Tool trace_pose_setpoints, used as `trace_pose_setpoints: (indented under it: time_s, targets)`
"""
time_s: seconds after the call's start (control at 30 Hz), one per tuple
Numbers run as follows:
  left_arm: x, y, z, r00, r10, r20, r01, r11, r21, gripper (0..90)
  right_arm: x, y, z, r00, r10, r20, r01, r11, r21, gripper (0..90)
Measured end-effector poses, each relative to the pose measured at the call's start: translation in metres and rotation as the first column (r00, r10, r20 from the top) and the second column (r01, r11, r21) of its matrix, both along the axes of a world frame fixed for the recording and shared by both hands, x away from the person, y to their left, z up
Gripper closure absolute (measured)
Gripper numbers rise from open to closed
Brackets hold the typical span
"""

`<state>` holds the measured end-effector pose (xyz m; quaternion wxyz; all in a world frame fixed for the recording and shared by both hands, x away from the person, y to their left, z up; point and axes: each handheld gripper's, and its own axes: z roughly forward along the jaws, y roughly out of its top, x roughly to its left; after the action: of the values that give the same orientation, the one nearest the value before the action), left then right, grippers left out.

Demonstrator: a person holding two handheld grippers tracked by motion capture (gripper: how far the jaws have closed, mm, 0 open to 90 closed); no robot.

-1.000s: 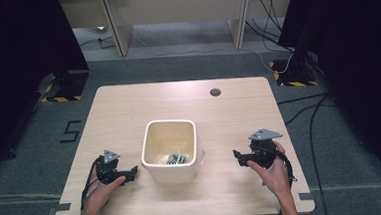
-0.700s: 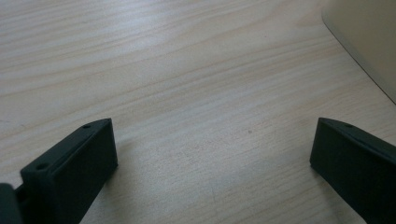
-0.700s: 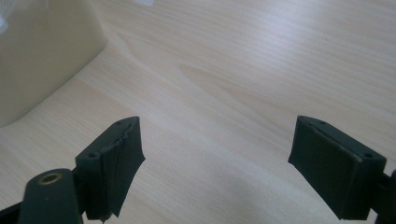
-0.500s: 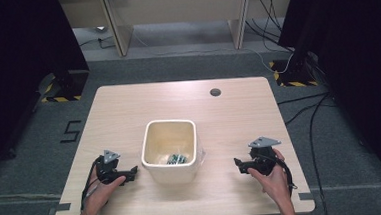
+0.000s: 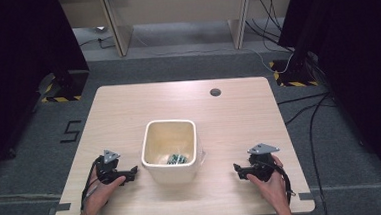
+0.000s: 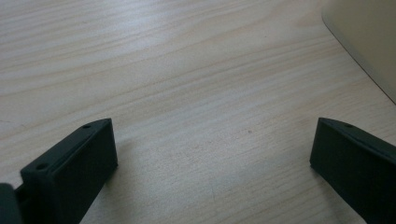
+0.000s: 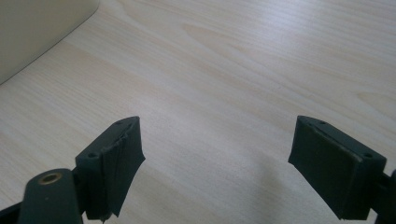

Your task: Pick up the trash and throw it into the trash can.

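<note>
Resting both grippers, left gripper (image 5: 128, 175) and right gripper (image 5: 238, 169), fingers apart and empty, on the bench (image 5: 239, 119) flanking the cream bin (image 5: 172, 171); approach its walls squarely, evenly.

A cream, square-mouthed bin (image 5: 170, 151) with rounded corners is seen upright near the front middle of the light wooden table (image 5: 188, 105). Small green and pale items (image 5: 176, 159), too small to identify, are seen at its bottom.
</note>
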<state>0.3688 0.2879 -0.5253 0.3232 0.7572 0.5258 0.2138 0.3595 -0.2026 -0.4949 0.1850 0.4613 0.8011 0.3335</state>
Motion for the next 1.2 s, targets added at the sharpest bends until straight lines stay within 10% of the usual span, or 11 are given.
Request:
trace_pose_setpoints:
  time_s: [1.2]
  targets:
    - [0.0, 0.0, 0.0, 1.0, 0.0, 0.0, 0.0, 1.0, 0.0, 0.0, -0.024, 0.003, -0.022, 0.9994, -0.007, 0.034, 0.007, 1.0, -0.003, 15.8]
